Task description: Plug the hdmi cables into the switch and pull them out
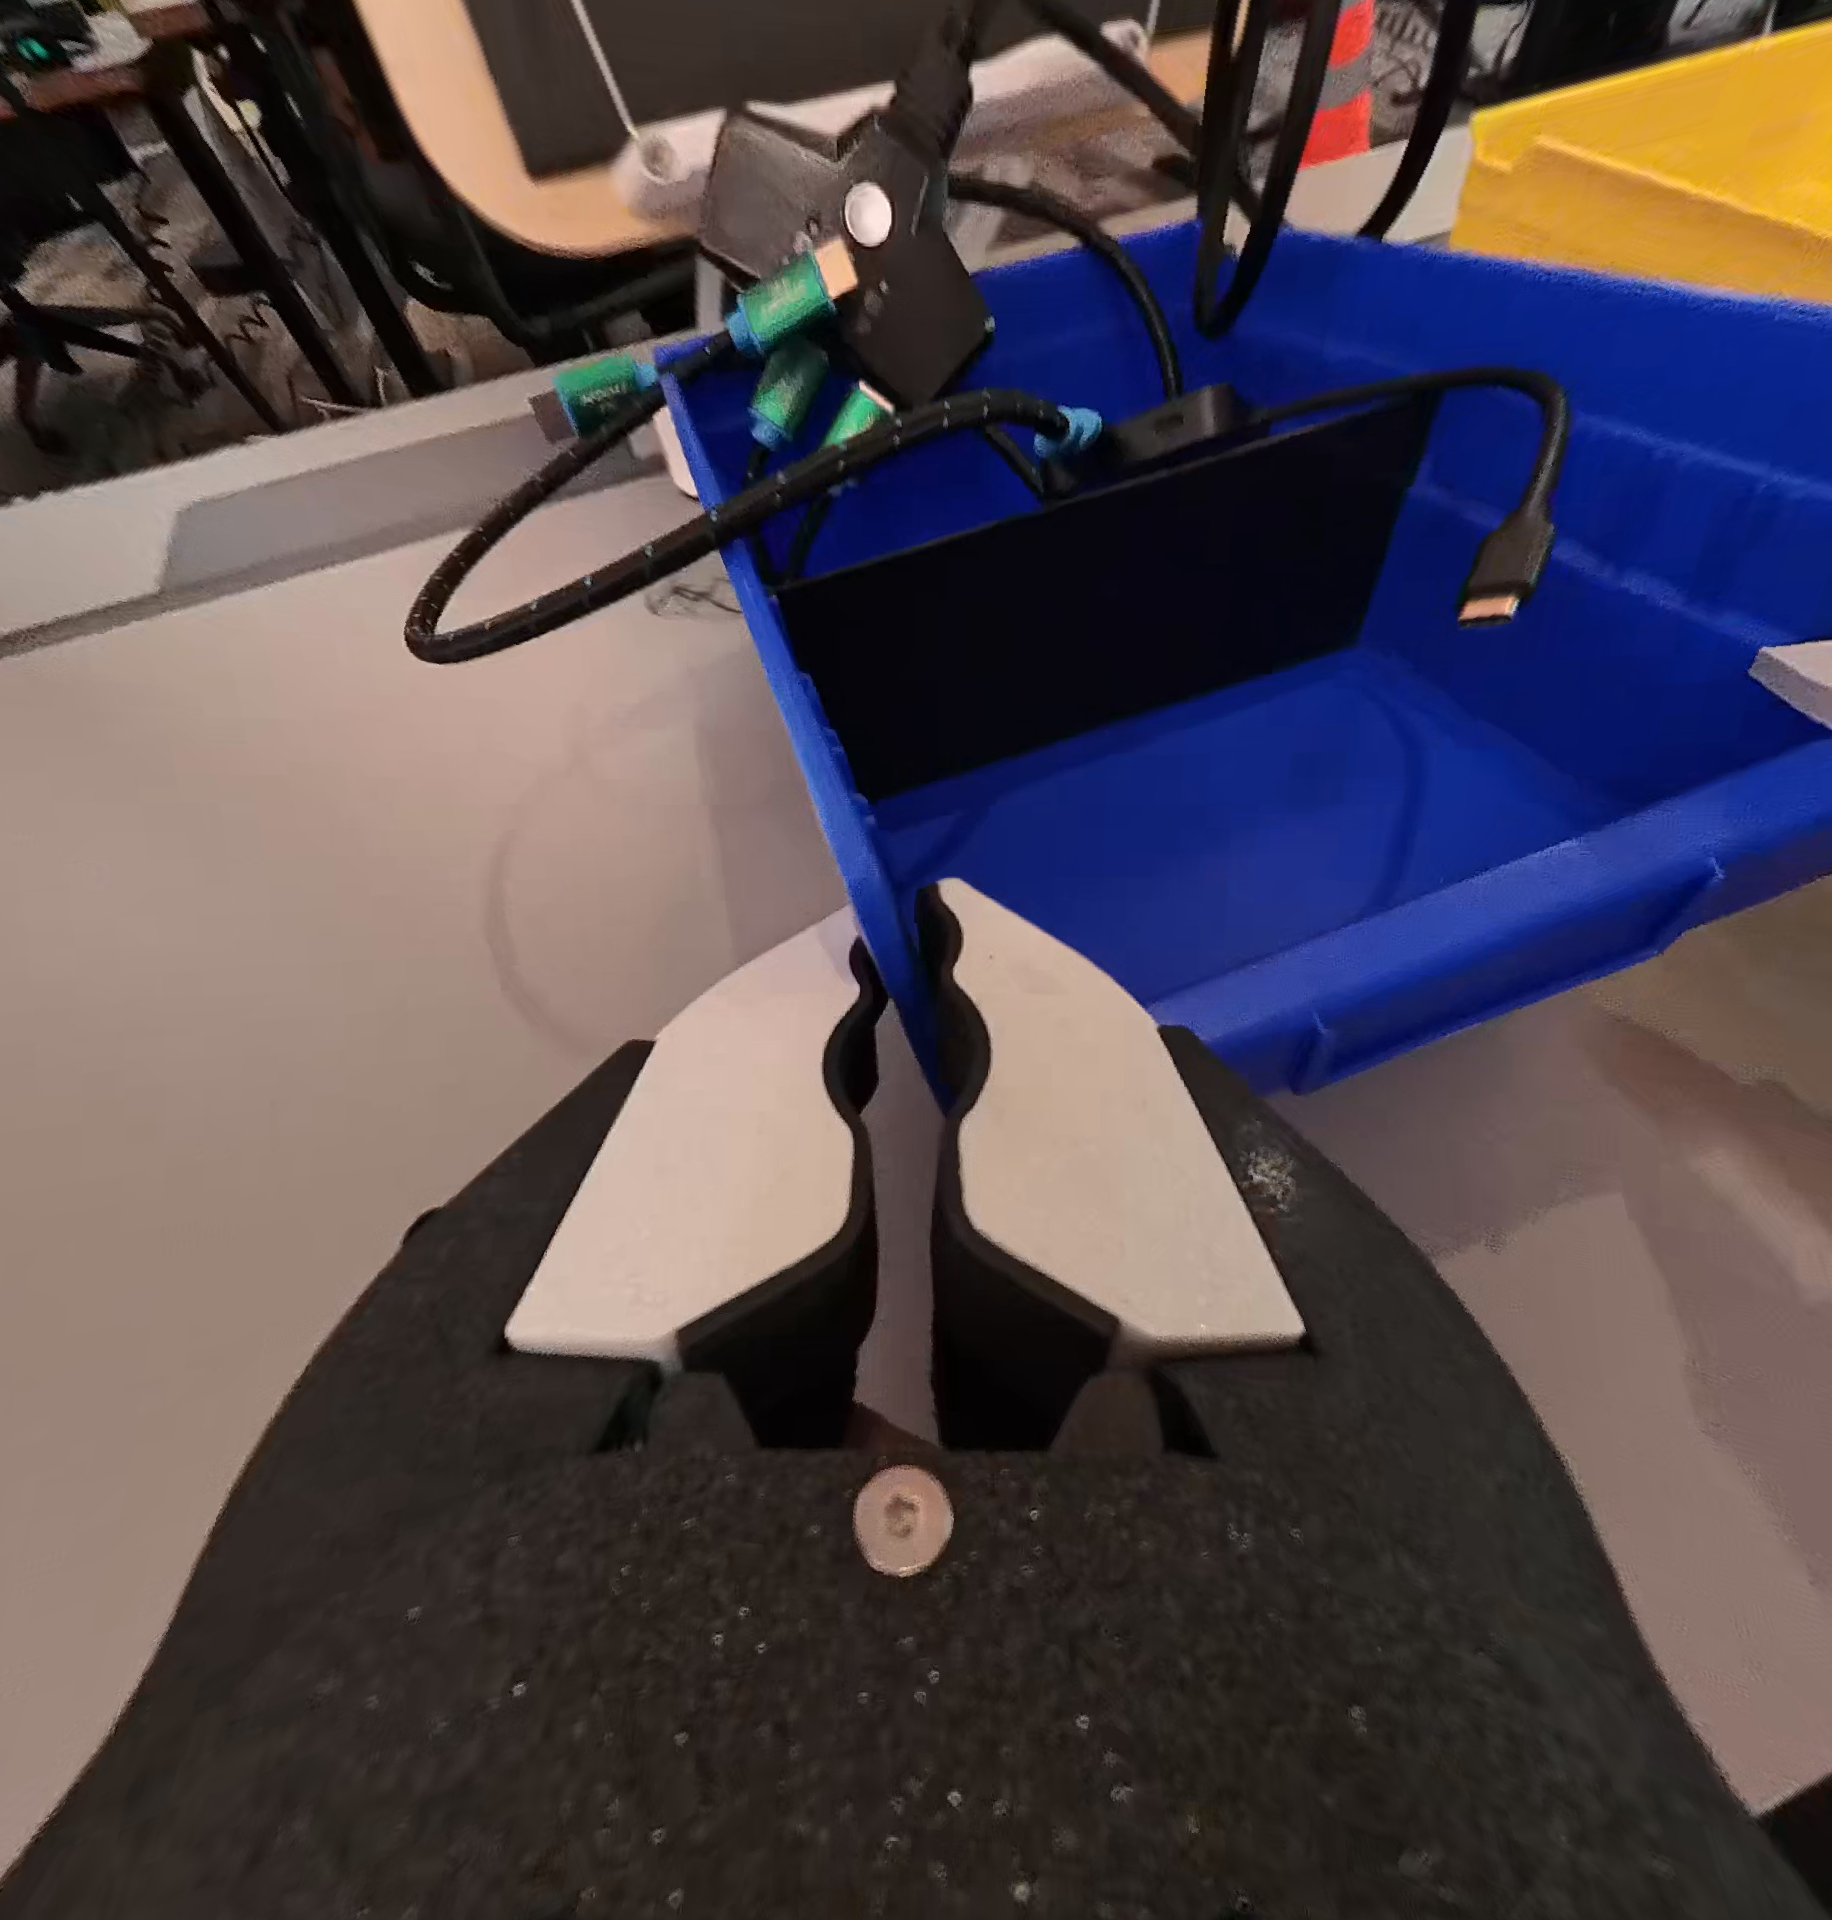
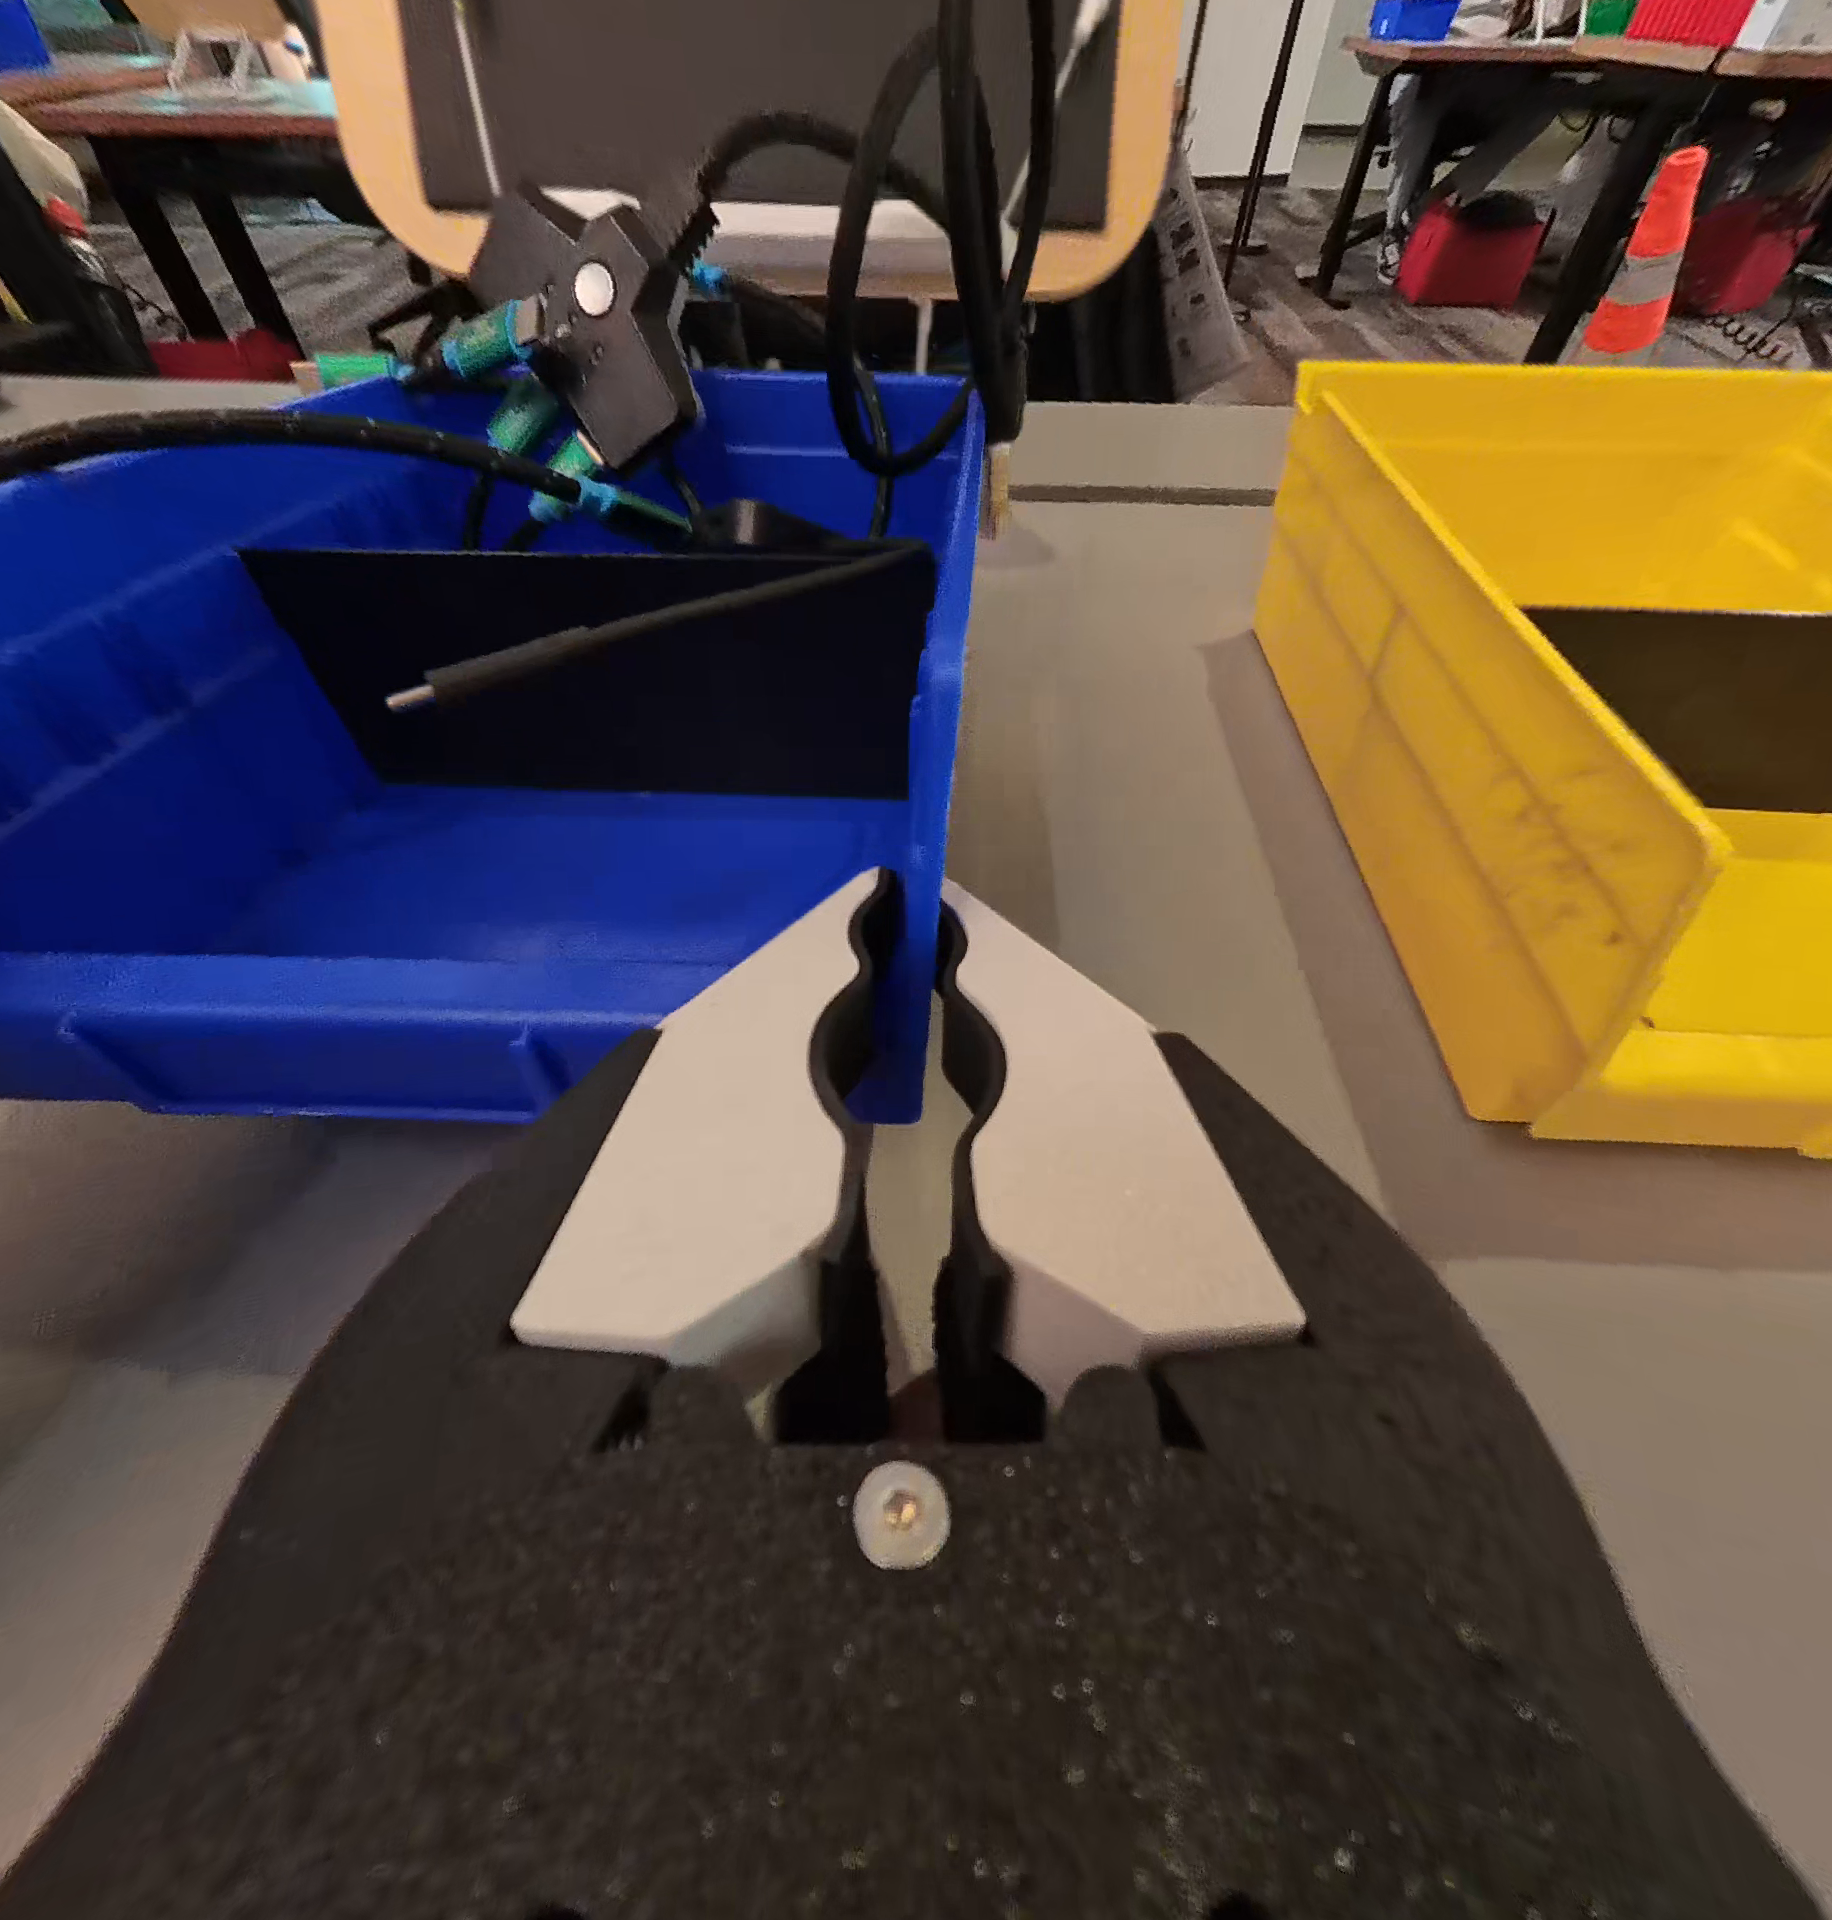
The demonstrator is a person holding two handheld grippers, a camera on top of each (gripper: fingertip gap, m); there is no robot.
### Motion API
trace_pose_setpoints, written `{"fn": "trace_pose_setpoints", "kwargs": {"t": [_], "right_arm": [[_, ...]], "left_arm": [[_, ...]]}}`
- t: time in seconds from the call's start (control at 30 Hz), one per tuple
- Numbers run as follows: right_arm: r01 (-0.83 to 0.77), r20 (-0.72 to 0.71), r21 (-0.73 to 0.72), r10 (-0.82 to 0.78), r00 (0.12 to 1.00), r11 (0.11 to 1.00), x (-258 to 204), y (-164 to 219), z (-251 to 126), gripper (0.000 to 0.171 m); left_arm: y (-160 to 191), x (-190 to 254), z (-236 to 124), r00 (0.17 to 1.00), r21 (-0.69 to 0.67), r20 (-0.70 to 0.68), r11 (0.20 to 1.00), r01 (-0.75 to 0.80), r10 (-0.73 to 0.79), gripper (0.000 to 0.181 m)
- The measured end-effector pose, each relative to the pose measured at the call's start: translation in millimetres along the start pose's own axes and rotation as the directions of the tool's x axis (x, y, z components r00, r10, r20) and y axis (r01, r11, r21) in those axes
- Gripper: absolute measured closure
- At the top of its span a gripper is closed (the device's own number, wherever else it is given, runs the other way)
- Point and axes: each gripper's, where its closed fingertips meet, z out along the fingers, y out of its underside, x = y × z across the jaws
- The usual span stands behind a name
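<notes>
A blue bin (image 1: 1307, 831) stands on the pale table. My left gripper (image 1: 907, 935) is shut on the bin's left wall (image 1: 787, 644), with one pad on each side of it. My right gripper (image 2: 912, 914) is shut on the bin's right wall (image 2: 943, 675) in the same way. The black switch (image 1: 870, 270) sits above the bin's far left corner, and it also shows in the right wrist view (image 2: 600, 332). Green-ended hdmi cables (image 1: 787, 301) cluster at the switch. A black cable's loose plug (image 1: 1504, 582) hangs over the bin's front part.
A dark divider (image 2: 631, 665) splits the blue bin. A braided cable (image 1: 538, 561) loops out over the left rim onto the table. A yellow bin (image 2: 1514, 779) stands to the right. Beyond the table are a chair, other tables and an orange cone (image 2: 1650, 260). Spacing between my two grippers at the tips: around 20 cm.
</notes>
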Motion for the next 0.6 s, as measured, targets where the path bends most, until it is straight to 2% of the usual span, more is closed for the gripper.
{"fn": "trace_pose_setpoints", "kwargs": {"t": [0.3,0.47,0.6], "right_arm": [[-0.004,0.048,0.102,-0.001,0.999,0.995,-103,-29,0,0.168],[0.040,0.133,0.143,-0.059,0.989,0.989,-187,-40,5,0.167],[0.075,0.159,0.143,-0.098,0.982,0.987,-242,-37,16,0.166]], "left_arm": [[1,-103,-43,0.992,0.112,0.124,0.993,-0.034,0.020,0.178],[15,-179,-75,0.978,0.163,0.207,0.986,-0.037,0.002,0.178],[34,-229,-82,0.965,0.141,0.263,0.989,-0.035,-0.003,0.178]]}}
